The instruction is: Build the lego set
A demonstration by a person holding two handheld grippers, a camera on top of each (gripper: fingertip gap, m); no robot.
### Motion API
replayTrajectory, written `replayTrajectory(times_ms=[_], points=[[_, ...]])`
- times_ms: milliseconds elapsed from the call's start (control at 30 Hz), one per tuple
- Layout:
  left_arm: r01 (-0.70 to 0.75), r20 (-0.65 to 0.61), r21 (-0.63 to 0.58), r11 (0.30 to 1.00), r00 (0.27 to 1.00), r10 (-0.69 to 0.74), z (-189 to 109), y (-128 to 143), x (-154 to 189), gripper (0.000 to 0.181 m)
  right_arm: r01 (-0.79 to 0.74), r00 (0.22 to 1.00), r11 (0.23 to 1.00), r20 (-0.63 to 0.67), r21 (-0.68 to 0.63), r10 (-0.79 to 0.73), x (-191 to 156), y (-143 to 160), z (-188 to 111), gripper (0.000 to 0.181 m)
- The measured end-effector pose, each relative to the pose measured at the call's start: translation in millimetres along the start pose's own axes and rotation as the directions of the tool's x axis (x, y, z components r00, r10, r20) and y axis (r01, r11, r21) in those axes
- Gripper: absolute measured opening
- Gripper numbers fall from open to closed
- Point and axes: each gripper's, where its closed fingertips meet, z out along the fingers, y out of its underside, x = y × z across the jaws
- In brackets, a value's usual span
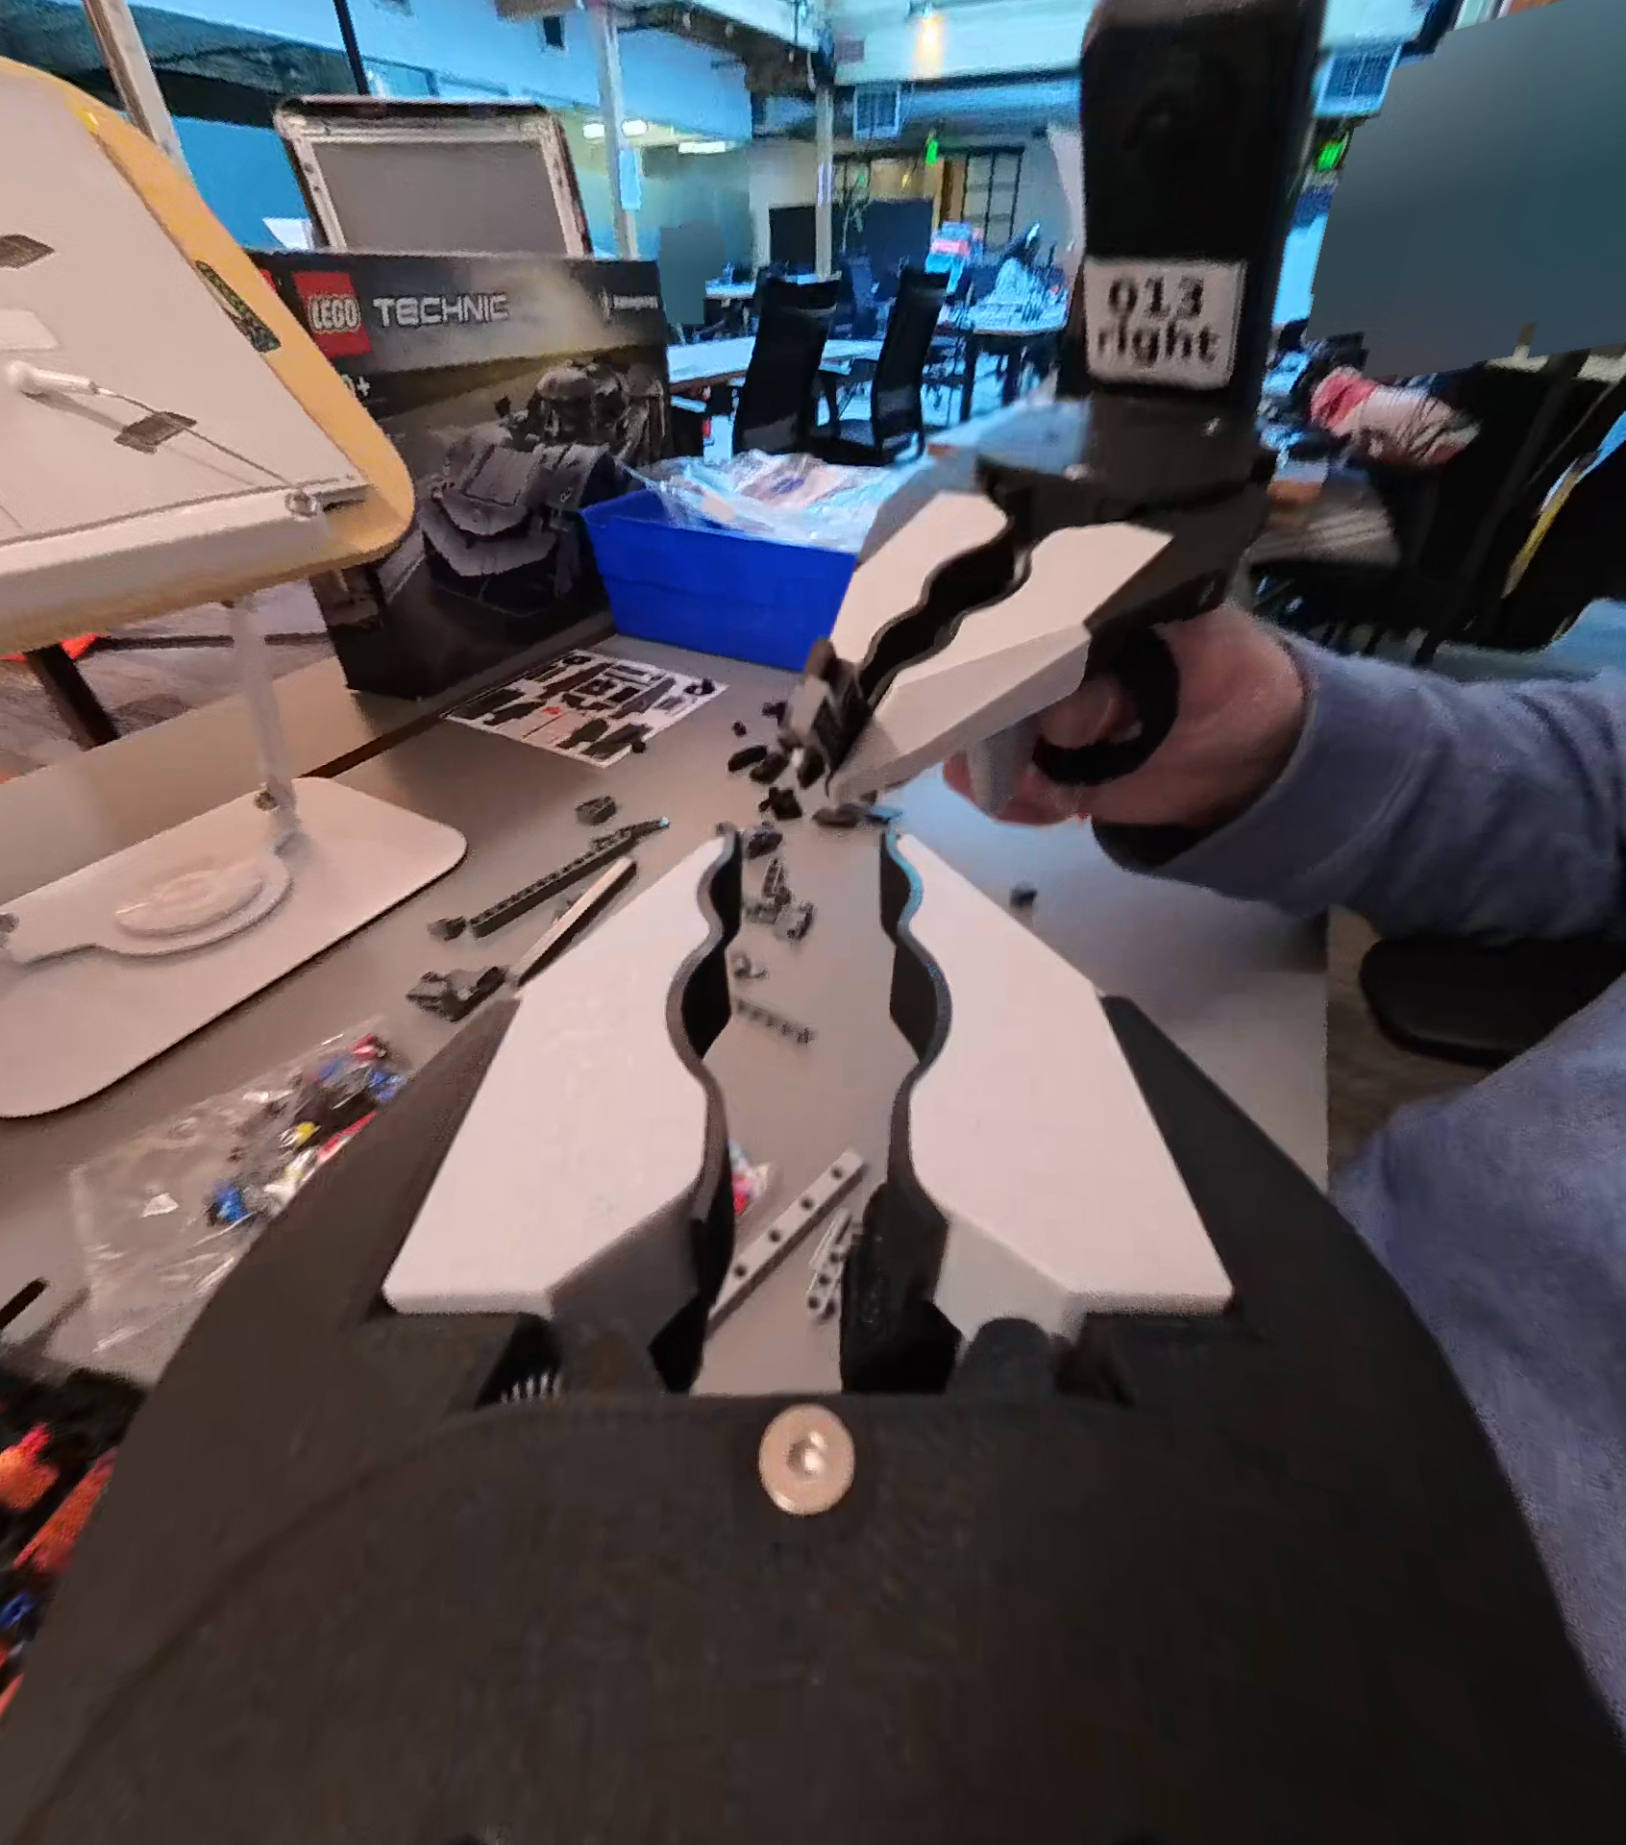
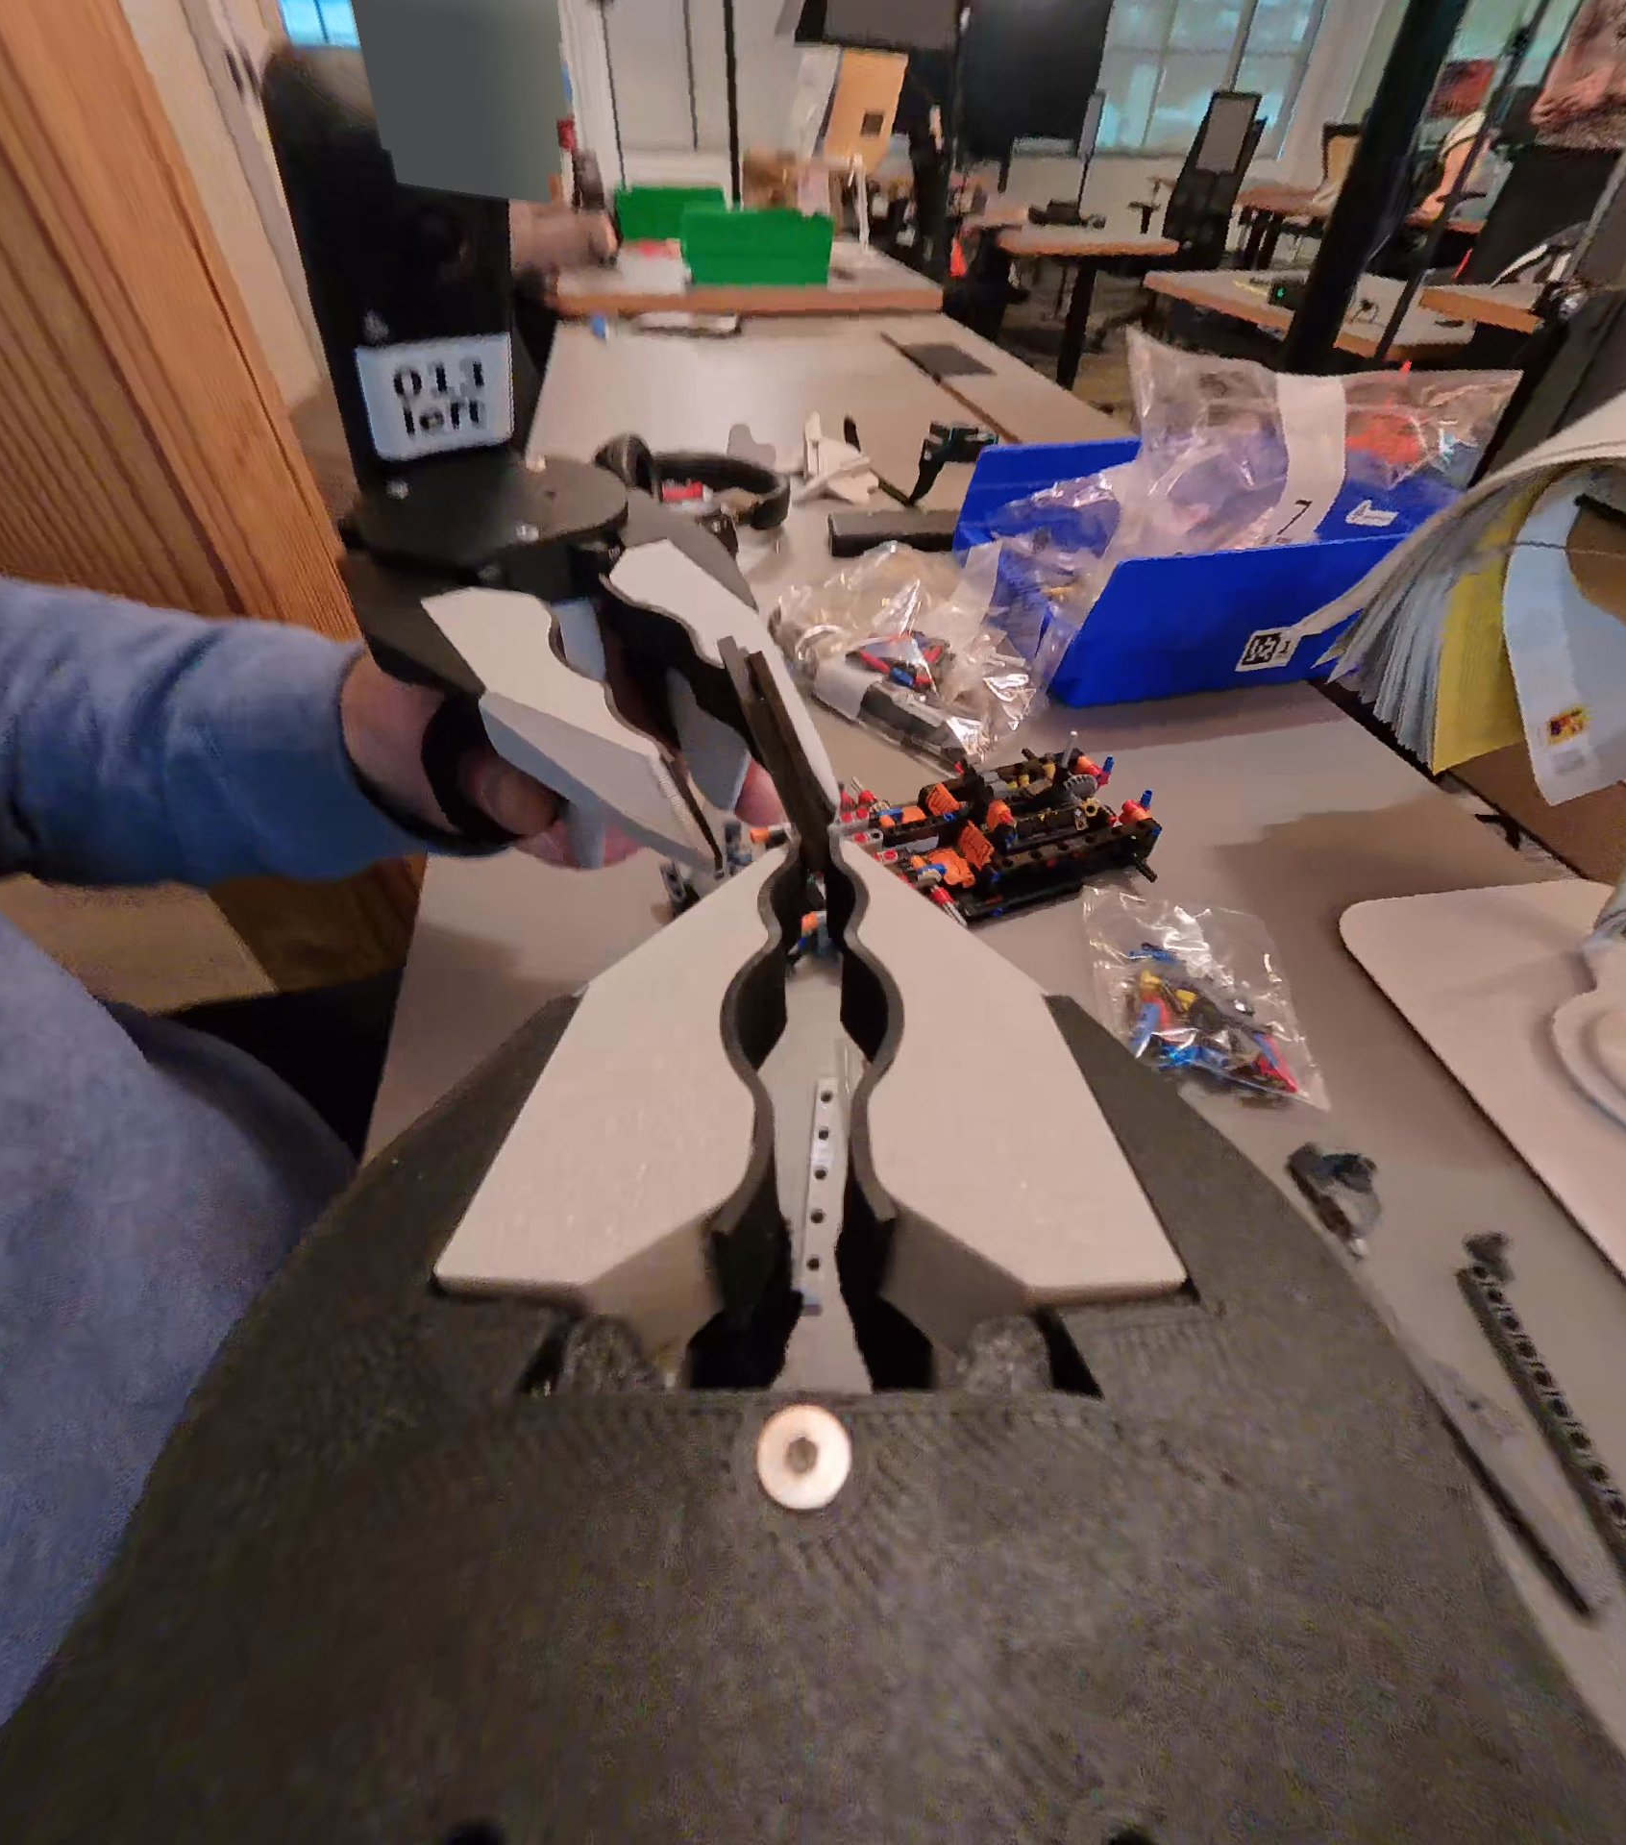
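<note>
While our left gripper (image 1: pixel 809 849) hangs with fingers apart over loose black pieces (image 1: pixel 774 774) on the bench (image 1: pixel 1138 958), our right gripper (image 2: pixel 814 864) pinches a black piece (image 2: pixel 794 744) near the half-built model (image 2: pixel 999 834).

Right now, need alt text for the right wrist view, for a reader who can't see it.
The right gripper pinches a flat black piece at its fingertips above a grey table, with the hand-held left gripper close beside it. Behind sit a partly built black and orange lego assembly, bags of small parts and a blue bin.
</note>
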Motion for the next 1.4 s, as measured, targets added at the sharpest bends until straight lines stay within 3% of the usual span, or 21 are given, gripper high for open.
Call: replayTrajectory(times_ms=[167, 300, 900, 1000, 1167, 1400], points=[[0.109, -0.057, 0.071, 0.992, 0.993, -0.105, 15.9, -12.3, -0.6, 0.027, -0.194, 0.981, 0.973, 0.044, 0.128, 0.190, 9.4, -3.3, -12.9, 0.000], [0.152, -0.079, 0.100, 0.983, 0.986, -0.144, 22.5, -16.5, 0.0, 0.029, -0.258, 0.966, 0.951, 0.065, 0.168, 0.250, 13.2, -1.8, -19.2, 0.000], [0.131, -0.118, 0.161, 0.978, 0.987, -0.113, 24.3, -25.4, 6.8, 0.004, -0.332, 0.940, 0.931, 0.141, 0.151, 0.312, 2.6, 6.2, -14.2, 0.004], [0.111, -0.104, 0.135, 0.985, 0.990, -0.097, 23.0, -24.2, 4.5, 0.004, -0.296, 0.953, 0.946, 0.104, 0.134, 0.284, 5.9, 8.5, -14.7, 0.013], [0.114, -0.137, 0.091, 0.989, 0.985, -0.101, 23.2, -23.1, 7.0, 0.004, -0.209, 0.976, 0.974, 0.083, 0.086, 0.202, 2.6, 11.2, -12.5, 0.004], [0.126, -0.121, 0.128, 0.984, 0.986, -0.110, 25.2, -29.7, 3.3, 0.011, -0.290, 0.955, 0.941, 0.118, 0.172, 0.273, 8.9, 0.4, -17.7, 0.000]])
